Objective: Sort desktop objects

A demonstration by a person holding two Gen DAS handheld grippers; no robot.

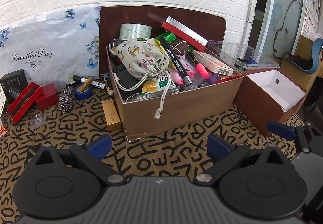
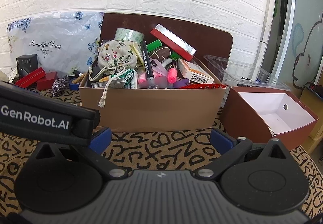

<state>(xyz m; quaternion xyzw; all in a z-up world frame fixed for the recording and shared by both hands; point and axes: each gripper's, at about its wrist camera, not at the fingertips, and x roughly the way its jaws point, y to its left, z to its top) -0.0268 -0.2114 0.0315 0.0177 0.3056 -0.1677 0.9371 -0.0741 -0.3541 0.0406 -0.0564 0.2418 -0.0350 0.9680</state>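
A brown cardboard box [image 1: 181, 107] [image 2: 151, 109] stands mid-table, heaped with items: a patterned drawstring pouch [image 1: 141, 58] [image 2: 117, 56], a black marker [image 1: 175, 62] [image 2: 146, 62], a pink highlighter [image 1: 201, 68] [image 2: 171, 76], a tape roll [image 1: 135, 31] [image 2: 129, 34] and a red flat box [image 1: 185, 33] [image 2: 173, 41]. An empty brown box with a white inside [image 1: 270, 92] [image 2: 270, 113] lies to its right. My left gripper [image 1: 159, 143] and my right gripper [image 2: 160, 139] hover open just before the full box, holding nothing. The left gripper's body crosses the right wrist view at the left.
Loose items lie left of the box: a gold carton [image 1: 111, 115], blue tape roll [image 1: 83, 91], glittery pouch [image 1: 66, 98], red cases [image 1: 24, 101], a black box [image 1: 14, 82]. A clear plastic tray [image 1: 242, 52] [image 2: 242, 72] sits behind the empty box. A white brick wall backs the table.
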